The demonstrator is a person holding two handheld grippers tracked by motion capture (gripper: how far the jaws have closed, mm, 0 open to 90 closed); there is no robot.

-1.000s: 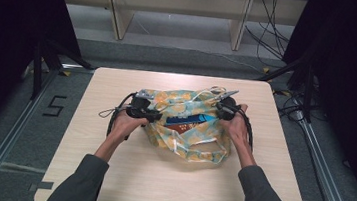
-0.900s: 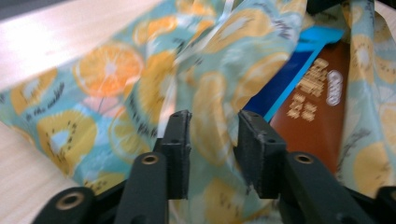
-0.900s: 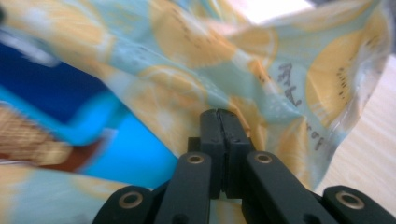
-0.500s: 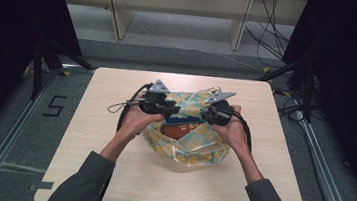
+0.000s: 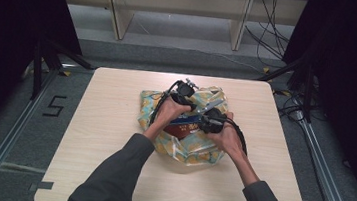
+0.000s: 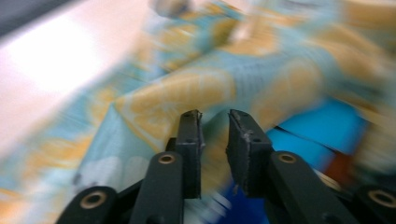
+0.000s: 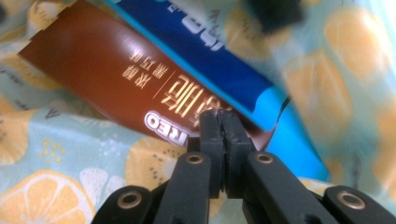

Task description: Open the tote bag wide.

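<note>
- The patterned bag (image 5: 189,147), one in number, is lying crumpled near the middle of the counter (image 5: 86,141), with both grippers working at its top.
- Two flat packets are showing in the bag's mouth: a brown packet (image 7: 126,79) with pale lettering and a blue packet (image 7: 205,51) lying right beside it, their long edges touching.
- Two grippers are in play, one in each hand, and two dark sleeves are coming in from the near edge of the high view.
- The left gripper (image 6: 214,122) is standing slightly spread, its jaws having just been closing, with a fold of the bag's film rising in the gap; whether the pads are pressing it cannot be told through the blur.
- The right gripper (image 7: 218,122) is pressed together, with the brown packet's edge just behind its tips; whether it is pinching anything cannot be told.
- The counter is showing wide bare bands to the left, right and near side of the bag, and the bag is sitting well apart from every edge.
- The bag is looking like thin, glossy, wrinkled film printed with orange citrus slices on pale blue; the counter is pale wood grain with rounded corners.
</note>
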